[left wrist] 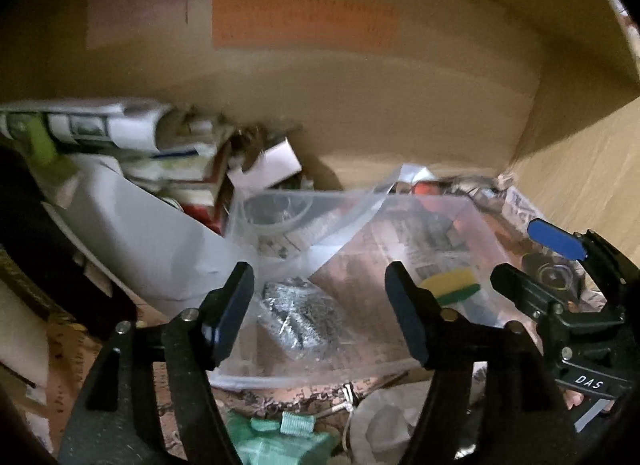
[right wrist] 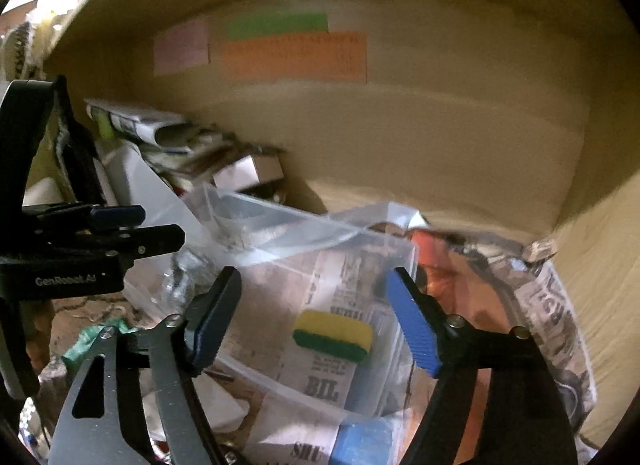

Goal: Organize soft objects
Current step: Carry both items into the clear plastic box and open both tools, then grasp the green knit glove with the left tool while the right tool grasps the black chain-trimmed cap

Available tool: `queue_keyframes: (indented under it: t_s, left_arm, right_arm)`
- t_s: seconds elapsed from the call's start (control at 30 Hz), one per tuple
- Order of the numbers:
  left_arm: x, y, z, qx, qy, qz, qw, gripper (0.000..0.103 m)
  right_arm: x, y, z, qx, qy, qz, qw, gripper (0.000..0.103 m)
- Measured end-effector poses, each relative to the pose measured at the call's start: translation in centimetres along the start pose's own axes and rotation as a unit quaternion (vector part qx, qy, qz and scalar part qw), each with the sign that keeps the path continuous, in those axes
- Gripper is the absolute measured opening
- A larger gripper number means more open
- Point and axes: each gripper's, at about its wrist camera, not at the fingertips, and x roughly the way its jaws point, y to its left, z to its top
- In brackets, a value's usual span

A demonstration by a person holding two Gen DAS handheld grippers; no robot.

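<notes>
A yellow-and-green sponge (right wrist: 333, 335) lies on newspaper under a clear plastic bag (right wrist: 320, 249) inside a cardboard box; it also shows in the left wrist view (left wrist: 454, 285). A steel-wool scourer in a clear wrapper (left wrist: 302, 315) lies in front of my left gripper (left wrist: 320, 309), which is open and empty above it. My right gripper (right wrist: 316, 319) is open and empty, its fingers either side of the sponge and a little above it. The right gripper also shows at the right of the left wrist view (left wrist: 548, 257). A green cloth (left wrist: 280, 437) lies below the left gripper.
The cardboard box wall (left wrist: 360, 113) with green, orange and pink labels (left wrist: 304, 21) closes the back and right. Rolled papers and small cartons (left wrist: 132, 137) pile at the back left, over a white sheet (left wrist: 148, 237). Newspaper (right wrist: 556, 305) lines the box floor. A blue object (right wrist: 362, 445) lies near the bottom.
</notes>
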Motion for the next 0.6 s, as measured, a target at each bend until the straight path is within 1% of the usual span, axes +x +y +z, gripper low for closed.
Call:
queue_keyframes:
  t_s: [0.03,0.07,0.1,0.2,0.27,0.43,0.6]
  left_arm:
    - [-0.6,0.0,0.0,0.001,-0.008,0.002,1.0000,0.073]
    - [-1.5,0.1,0.0,0.002,-0.017,0.005,0.9998,0.077]
    - [-2.2,0.1,-0.1,0.004,-0.027,0.007,0.9996,0.081]
    - [-4.3,0.2,-0.6,0.010,-0.049,0.013,0.9987,0.089]
    - [-5.5,0.3,-1.1,0.013,-0.057,0.014,0.9982,0.091]
    - [-7.6,0.9,-3.1,0.021,-0.067,0.023,0.9973,0.092]
    - [-7.8,1.6,-5.6,0.018,-0.049,0.027,0.9983,0.094]
  right_arm:
    - [-0.6,0.2,0.1,-0.002,-0.008,-0.001,1.000,0.078]
    - [-1.2,0.4,0.2,-0.004,-0.017,-0.002,1.000,0.081]
    - [-1.8,0.6,0.2,-0.005,-0.025,-0.003,1.000,0.082]
    - [-3.6,1.0,0.0,-0.005,-0.043,0.000,0.999,0.083]
    - [-4.6,1.1,-0.3,-0.004,-0.051,0.002,0.999,0.085]
    - [-6.5,1.3,-1.9,0.004,-0.058,0.005,0.998,0.087]
    - [-7.0,1.3,-4.5,0.013,-0.037,0.004,0.999,0.088]
